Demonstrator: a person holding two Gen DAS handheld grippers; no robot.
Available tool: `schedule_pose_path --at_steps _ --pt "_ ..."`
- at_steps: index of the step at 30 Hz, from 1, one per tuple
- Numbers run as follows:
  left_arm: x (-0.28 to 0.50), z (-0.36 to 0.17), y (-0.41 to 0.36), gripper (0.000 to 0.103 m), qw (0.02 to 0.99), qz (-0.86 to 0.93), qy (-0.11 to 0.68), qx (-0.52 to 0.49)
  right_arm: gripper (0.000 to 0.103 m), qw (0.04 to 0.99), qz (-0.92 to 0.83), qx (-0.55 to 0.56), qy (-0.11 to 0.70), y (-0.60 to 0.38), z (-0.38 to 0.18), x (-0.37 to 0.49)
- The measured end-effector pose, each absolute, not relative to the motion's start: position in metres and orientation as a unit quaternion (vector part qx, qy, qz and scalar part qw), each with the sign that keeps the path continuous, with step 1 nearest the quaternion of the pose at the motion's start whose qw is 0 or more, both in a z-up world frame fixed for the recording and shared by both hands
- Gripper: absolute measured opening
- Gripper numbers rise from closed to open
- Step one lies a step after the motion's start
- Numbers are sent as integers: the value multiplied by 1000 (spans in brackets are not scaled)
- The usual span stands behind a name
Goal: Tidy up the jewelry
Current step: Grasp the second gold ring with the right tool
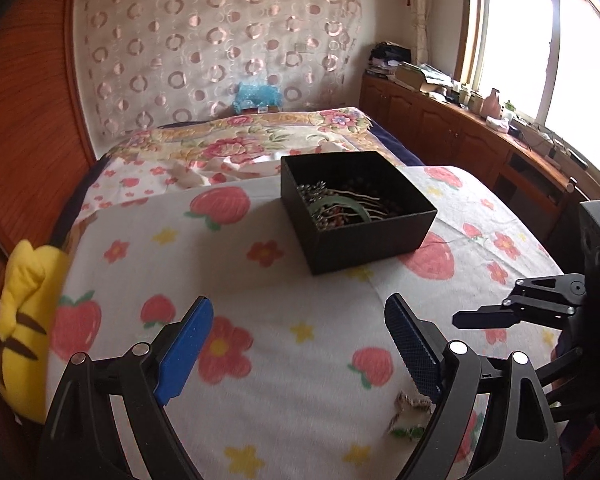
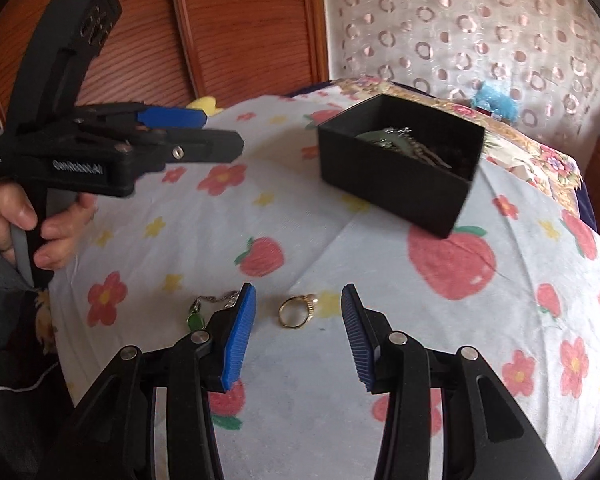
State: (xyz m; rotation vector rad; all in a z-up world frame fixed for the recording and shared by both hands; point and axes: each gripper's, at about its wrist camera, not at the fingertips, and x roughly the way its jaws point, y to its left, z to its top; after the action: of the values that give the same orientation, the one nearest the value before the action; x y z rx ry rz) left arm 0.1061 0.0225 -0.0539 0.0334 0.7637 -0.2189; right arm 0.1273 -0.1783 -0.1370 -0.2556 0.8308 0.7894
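Ring (image 2: pixel 298 311): lying on the blanket (image 2: pixel 380 272), between the right gripper's (image 2: pixel 299 334) spread fingers.
Look: gold band, pale stone.
Right gripper: gaping wide, holding nothing.

The box (image 2: pixel 396 168) sits on the blanket (image 2: pixel 380 420) behind the ring (image 2: pixel 296 312); a chain (image 2: pixel 216 302) lies left of the ring.

Left gripper (image 1: pixel 300 344) fingers spread over the blanket (image 1: pixel 260 280), near black box (image 1: pixel 356 216).
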Motion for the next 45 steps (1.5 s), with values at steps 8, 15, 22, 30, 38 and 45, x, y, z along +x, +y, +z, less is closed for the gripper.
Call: schedule_pose_path --at_steps 8,15,22,30,38,45 --pt "89 -68 28 84 915 -109 387 4 40 825 361 -167 401 -164 -146 125" --pt "75 -83 19 84 907 -119 404 7 21 825 361 -172 400 -167 -151 125" --pt "67 -90 -2 84 900 -141 412 26 7 833 356 -159 392 -177 -146 125" --pt "55 -96 -23 84 893 -157 418 48 7 840 349 -148 388 -191 -142 127" --pt "49 -104 -41 71 887 -165 424 83 7 850 336 -131 383 -210 -135 128" --pt "42 -109 -50 58 881 -169 430 105 7 852 334 -123 383 -214 -134 130"
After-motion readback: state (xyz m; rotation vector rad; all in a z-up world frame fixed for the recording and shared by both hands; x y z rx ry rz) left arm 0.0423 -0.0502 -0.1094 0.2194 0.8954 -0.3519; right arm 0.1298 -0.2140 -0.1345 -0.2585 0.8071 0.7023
